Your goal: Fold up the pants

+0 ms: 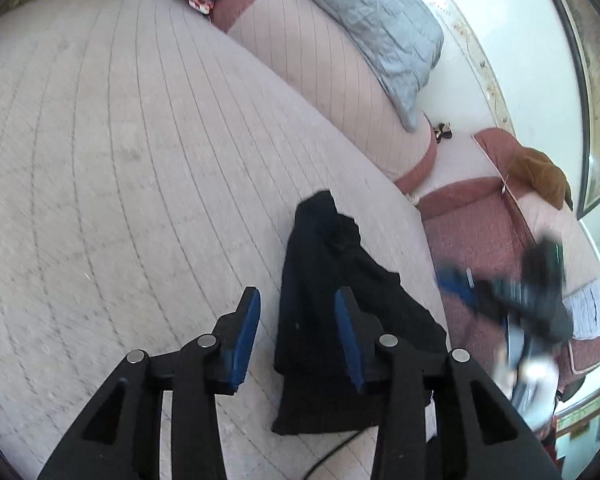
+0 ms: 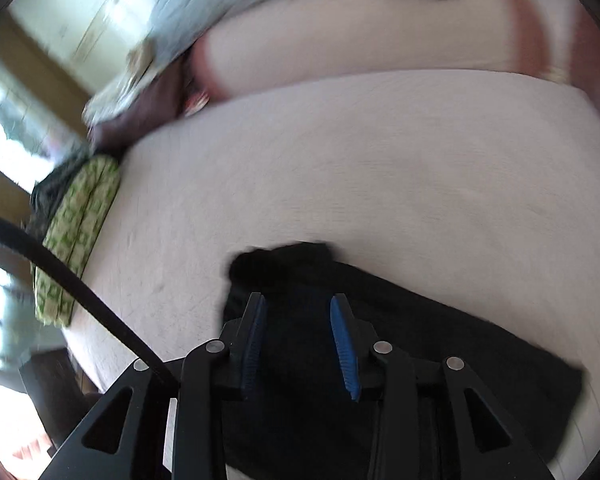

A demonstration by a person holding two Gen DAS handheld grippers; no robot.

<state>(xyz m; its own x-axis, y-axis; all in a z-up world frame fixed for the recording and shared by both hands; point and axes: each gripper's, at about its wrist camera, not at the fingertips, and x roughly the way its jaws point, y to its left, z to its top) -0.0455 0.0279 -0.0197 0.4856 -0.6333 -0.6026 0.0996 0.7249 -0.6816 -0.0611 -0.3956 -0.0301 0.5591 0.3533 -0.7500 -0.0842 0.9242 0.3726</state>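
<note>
Pale quilted bed [image 1: 120,140] fills most of both views, with a pink-edged mattress [image 1: 320,64] and a grey blanket [image 1: 364,12] beyond its far edge and a green patterned cushion [image 2: 80,236] at one far corner. Black pants [image 1: 332,312] lie near the bed's near right edge, already gathered into a compact, layered bundle with a rumpled end pointing away. Left hand-held gripper [image 1: 298,336] hangs over the bundle's left side, jaws wide and holding nothing. Right hand-held gripper [image 2: 298,344] hovers over the same dark cloth, jaws likewise apart and empty; in the left view it [image 1: 500,292] is only a blur off the bed's right edge. Judging by the stacked layers, folding looks far along, between grasps. Any next move would call for pinching an edge of the bundle and smoothing or doubling it over.
</note>
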